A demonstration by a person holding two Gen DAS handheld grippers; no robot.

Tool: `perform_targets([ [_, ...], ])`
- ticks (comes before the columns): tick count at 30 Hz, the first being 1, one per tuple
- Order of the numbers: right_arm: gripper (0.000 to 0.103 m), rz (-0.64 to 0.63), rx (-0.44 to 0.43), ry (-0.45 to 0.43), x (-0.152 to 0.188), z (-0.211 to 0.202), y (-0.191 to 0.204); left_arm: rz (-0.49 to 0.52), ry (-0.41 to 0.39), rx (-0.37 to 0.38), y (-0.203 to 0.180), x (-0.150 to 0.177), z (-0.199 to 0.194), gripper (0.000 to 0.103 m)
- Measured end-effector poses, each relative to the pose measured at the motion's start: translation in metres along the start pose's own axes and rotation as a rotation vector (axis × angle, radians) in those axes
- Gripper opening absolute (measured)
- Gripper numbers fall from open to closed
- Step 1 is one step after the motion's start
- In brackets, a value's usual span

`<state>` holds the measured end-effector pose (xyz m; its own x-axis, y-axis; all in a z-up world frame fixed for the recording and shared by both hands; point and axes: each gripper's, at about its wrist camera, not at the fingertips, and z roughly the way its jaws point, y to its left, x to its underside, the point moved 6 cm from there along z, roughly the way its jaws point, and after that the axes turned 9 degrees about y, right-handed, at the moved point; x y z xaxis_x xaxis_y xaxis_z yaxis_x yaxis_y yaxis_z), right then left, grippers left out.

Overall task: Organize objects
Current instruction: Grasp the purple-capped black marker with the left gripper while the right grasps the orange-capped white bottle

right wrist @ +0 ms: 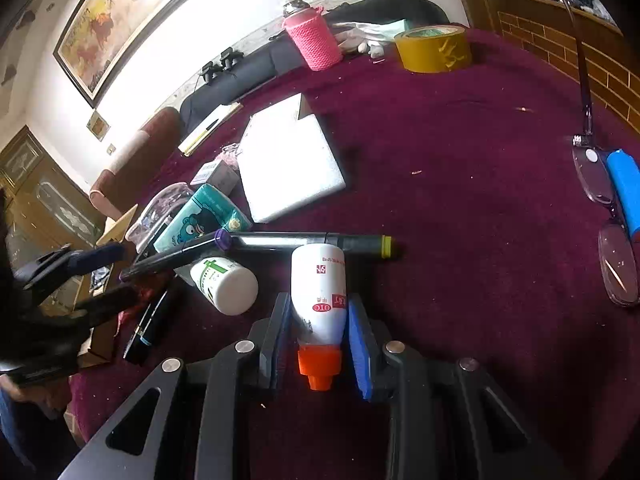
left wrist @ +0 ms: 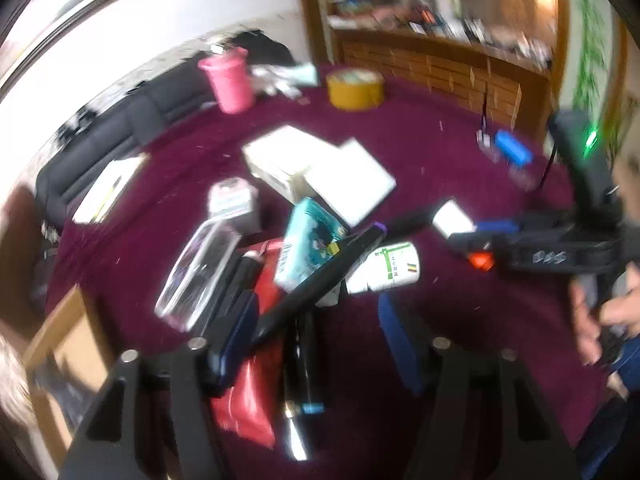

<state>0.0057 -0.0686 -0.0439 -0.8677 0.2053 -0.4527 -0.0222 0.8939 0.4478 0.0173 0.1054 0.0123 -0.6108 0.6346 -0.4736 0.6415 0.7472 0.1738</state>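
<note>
The right hand-held gripper (right wrist: 318, 332) was clenched on a small white bottle (right wrist: 320, 292) with an orange nozzle cap, its blue pads pressing the body from both sides just above the cap. The bottle lay low over the maroon tabletop (right wrist: 460, 208), its far end touching or just short of a black marker (right wrist: 304, 240) at twelve o'clock.

The left hand-held gripper (left wrist: 316, 356) stood partly spread over the clutter; the blur left it unclear whether its pads pressed on anything, though a dark blue flat object sat against one finger.

To do the step well, I judged the bottle should be lifted straight before swinging, so it cleared the marker and the white jar (right wrist: 226, 286) at ten o'clock. Smooth, rounded plastic could slip or pivot in a grip so near the cap.

The tabletop cloth looked velvety and linty. Beyond lay a flat white foam-like slab (right wrist: 290, 164), a teal tissue pack (right wrist: 200, 216), a glossy yellow tape roll (right wrist: 434, 50), a pink knit-sleeved flask (right wrist: 314, 38), spectacles (right wrist: 608, 216) and a blue cylinder (right wrist: 626, 188).
</note>
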Motion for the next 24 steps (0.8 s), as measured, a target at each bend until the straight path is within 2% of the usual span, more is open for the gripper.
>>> perform_targets([
  [1, 0.030, 0.004, -0.008, 0.001, -0.001, 0.000, 0.000, 0.031, 0.035, -0.015, -0.002, -0.002, 0.008, 0.041],
  [2, 0.030, 0.008, -0.016, 0.001, -0.002, 0.000, -0.001, 0.057, 0.077, -0.035, -0.004, -0.004, 0.018, 0.036],
  [6, 0.030, 0.006, -0.027, 0.003, -0.003, 0.001, 0.000, 0.088, 0.124, -0.141, -0.001, -0.009, 0.031, 0.024],
  [9, 0.030, 0.010, -0.036, 0.005, -0.004, 0.002, 0.000, 0.063, 0.128, -0.185, -0.005, -0.008, 0.030, 0.024],
  [13, 0.030, 0.007, -0.033, 0.004, -0.003, 0.001, -0.001, 0.082, 0.112, -0.275, -0.016, -0.006, 0.032, 0.026],
  [17, 0.030, 0.011, -0.039, 0.005, -0.003, 0.001, 0.000, 0.135, 0.137, -0.344, -0.020, -0.009, 0.044, 0.027],
  [21, 0.030, 0.016, -0.045, 0.005, -0.003, 0.001, -0.001, 0.135, 0.135, -0.334, -0.021, -0.012, 0.052, 0.027],
  [24, 0.030, 0.018, -0.048, 0.005, -0.004, 0.001, -0.002, 0.066, 0.099, -0.277, -0.019, -0.010, 0.045, 0.015],
])
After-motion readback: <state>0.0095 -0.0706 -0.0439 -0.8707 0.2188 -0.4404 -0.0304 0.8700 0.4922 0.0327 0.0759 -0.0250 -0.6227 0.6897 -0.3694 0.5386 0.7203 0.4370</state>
